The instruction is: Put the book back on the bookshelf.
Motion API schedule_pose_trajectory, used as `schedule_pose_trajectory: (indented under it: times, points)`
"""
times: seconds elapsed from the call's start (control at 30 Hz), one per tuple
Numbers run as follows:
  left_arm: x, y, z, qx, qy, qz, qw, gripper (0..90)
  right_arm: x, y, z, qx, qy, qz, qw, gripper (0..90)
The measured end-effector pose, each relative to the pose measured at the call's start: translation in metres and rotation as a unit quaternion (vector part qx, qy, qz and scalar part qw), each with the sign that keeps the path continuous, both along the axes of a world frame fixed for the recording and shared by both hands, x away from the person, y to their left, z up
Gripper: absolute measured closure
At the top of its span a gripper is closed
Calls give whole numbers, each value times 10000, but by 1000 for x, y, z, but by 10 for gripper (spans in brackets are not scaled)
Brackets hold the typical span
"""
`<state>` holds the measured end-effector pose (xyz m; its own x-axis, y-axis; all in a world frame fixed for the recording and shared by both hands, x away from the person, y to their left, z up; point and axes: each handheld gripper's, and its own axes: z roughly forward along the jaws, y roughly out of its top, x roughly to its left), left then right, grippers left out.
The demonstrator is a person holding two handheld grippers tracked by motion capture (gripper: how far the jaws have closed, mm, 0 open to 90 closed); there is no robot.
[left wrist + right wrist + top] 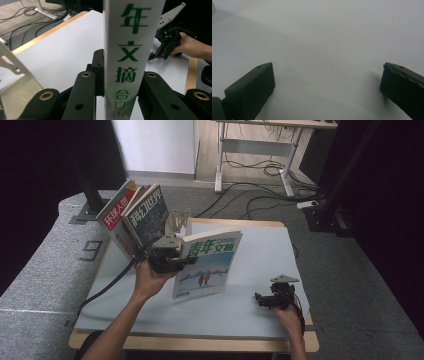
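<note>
The magazine has a white cover with green Chinese title characters and a snowy picture of two figures — its spine is clamped in the left hand-held gripper. It stands upright above the surface, long axis vertical, cover toward the camera, right of a metal bookend holding two leaning magazines. The right hand-held gripper sits well right of the held magazine — jaws apart, holding nothing.

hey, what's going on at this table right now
A person is working with a gripper in each hand. The left gripper is clamped on the spine of a white and blue magazine, holding it upright off the grey table, just in front of a metal rack where two other magazines lean. The right gripper sits low near the table's right edge, jaws wide open with nothing between them.
</note>
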<state>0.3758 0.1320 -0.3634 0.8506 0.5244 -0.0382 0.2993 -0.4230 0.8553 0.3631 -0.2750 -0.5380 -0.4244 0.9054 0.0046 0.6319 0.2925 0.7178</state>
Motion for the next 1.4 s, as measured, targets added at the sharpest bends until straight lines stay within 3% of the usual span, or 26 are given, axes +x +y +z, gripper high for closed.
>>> schedule_pose_trajectory:
  times: [0.47,0.8,1.4]
  points:
    - [0,26,17,34,-95,383,9992,742,0,0,0,15,-5,-1,10000,0]
    - [2,41,27,15,-103,516,9986,742,0,-1,0,20,-8,1,10000,0]
    - [0,77,44,-153,-108,893,9958,743,0,0,0,21,-8,1,10000,0]
